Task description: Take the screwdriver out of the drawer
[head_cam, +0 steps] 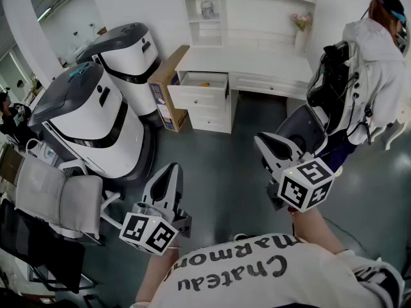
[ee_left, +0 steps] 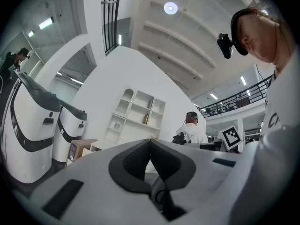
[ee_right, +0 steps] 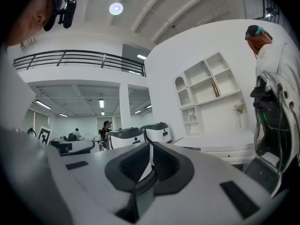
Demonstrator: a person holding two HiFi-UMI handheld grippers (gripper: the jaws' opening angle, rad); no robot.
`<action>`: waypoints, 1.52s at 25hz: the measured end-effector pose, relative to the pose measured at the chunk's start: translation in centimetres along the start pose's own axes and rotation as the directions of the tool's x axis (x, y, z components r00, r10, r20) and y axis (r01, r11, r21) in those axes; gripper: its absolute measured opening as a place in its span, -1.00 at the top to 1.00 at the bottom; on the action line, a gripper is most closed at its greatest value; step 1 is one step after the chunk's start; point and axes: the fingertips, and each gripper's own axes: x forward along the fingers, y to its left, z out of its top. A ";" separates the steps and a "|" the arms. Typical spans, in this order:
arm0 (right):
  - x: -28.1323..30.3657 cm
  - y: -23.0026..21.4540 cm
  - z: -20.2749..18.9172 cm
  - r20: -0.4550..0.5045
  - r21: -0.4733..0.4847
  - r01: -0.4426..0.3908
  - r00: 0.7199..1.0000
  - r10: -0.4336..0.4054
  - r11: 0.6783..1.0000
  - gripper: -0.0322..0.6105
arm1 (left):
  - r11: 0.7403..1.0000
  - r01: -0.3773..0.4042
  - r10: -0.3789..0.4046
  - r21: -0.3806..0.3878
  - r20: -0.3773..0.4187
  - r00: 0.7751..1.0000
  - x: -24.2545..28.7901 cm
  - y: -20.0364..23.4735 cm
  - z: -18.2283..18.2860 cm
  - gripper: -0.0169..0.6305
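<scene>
Across the floor stands a white desk [head_cam: 257, 63] whose top left drawer [head_cam: 200, 90] is pulled open. Inside lies a small orange thing [head_cam: 204, 84], too small to tell as the screwdriver. My left gripper [head_cam: 172, 171] hangs low in the head view, far short of the desk, jaws together and empty. My right gripper [head_cam: 262, 140] is held a little higher at the right, also well away from the drawer, with its jaws closed on nothing. The left gripper view shows its jaws [ee_left: 150, 140] meeting at the tip. In the right gripper view the right gripper's tips [ee_right: 150, 144] sit almost touching.
Two large white-and-grey machines [head_cam: 90, 117] [head_cam: 131, 50] stand at the left, with a cardboard box [head_cam: 168, 88] against the desk's side. A person in white with a black backpack [head_cam: 372, 76] stands at the right. A grey chair [head_cam: 302, 130] and a white chair [head_cam: 58, 197] sit nearby.
</scene>
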 end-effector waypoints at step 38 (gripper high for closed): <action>18.2 -11.8 2.2 -0.016 0.012 -0.097 0.995 0.097 0.995 0.77 | 0.999 -0.030 0.032 -0.033 0.068 0.997 17.1 10.9 0.0 0.87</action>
